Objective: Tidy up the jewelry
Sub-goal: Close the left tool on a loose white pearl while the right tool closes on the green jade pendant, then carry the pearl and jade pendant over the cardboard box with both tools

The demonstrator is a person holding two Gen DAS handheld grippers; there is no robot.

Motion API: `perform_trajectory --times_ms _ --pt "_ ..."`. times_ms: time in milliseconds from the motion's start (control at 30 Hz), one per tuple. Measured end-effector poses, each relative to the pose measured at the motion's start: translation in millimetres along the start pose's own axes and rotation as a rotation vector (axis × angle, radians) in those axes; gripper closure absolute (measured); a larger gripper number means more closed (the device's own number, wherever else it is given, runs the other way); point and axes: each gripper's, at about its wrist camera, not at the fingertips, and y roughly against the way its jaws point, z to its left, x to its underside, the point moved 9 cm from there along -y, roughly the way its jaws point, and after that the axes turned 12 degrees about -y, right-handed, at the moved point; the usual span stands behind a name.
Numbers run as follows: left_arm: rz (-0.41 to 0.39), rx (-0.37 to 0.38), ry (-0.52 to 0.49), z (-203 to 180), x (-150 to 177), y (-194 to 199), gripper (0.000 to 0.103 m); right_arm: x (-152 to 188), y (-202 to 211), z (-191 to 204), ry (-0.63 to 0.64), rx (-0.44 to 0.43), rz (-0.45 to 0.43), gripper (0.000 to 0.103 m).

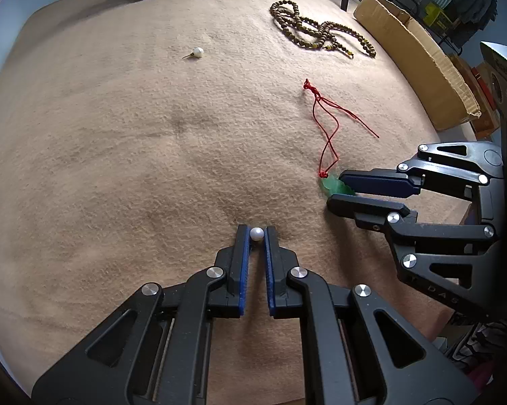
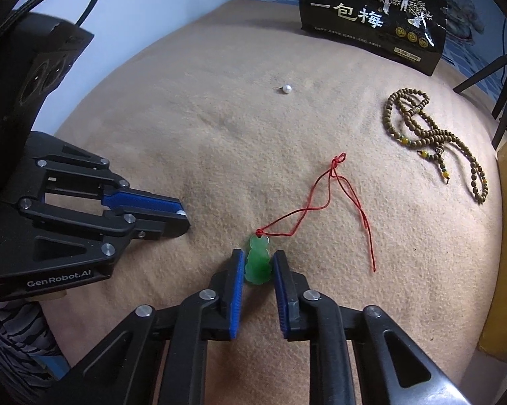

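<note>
A small white pearl (image 1: 257,234) lies on the tan blanket (image 1: 118,168) low in the left wrist view, right at the tips of the left gripper (image 1: 257,236), whose blue pads sit against its two sides, pinching it. From that pearl, a second pearl (image 1: 198,52) on a short pin lies well apart toward 11 o'clock, alone on the cloth. Toward 2 o'clock, just beside the left gripper, the right gripper (image 1: 336,189) reaches in from the right edge with a green pendant (image 1: 331,185) between its two fingers. In the right wrist view the pendant (image 2: 258,260), a knobbly green carving, stands lengthwise between the blue pads (image 2: 237,280) of the right gripper (image 2: 258,263); they appear to press on its sides, though contact on the right-hand pad is hard to judge. A red cord (image 2: 321,199) is knotted through the pendant's top and loops away toward 1 o'clock across the blanket (image 2: 186,135), one loose end trailing back down at 3 o'clock. Farther out at 2 o'clock lies a coiled string of brown beads (image 2: 432,135) with a few yellow ones. At 12 o'clock, at the blanket's far edge, stands a black packet (image 2: 371,17) with white Chinese lettering. A cardboard box (image 2: 506,236) borders the right edge, and the left gripper (image 2: 182,217) shows at 9 o'clock.
</note>
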Motion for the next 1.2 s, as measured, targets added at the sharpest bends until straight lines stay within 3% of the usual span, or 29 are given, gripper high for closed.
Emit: perform_trajectory --times_ms 433,867,1200 --pt "-0.034 -0.008 0.054 10.2 -1.8 12.0 0.097 -6.4 17.1 -8.7 -0.037 -0.008 -0.049 0.088" --pt "-0.175 0.001 0.079 5.0 -34.0 55.5 0.097 -21.6 72.0 -16.5 -0.065 -0.008 -0.168 0.088" --pt "-0.276 0.012 0.030 -20.8 -70.9 84.4 0.097 -40.5 128.7 -55.9 -0.135 0.007 -0.285 0.088"
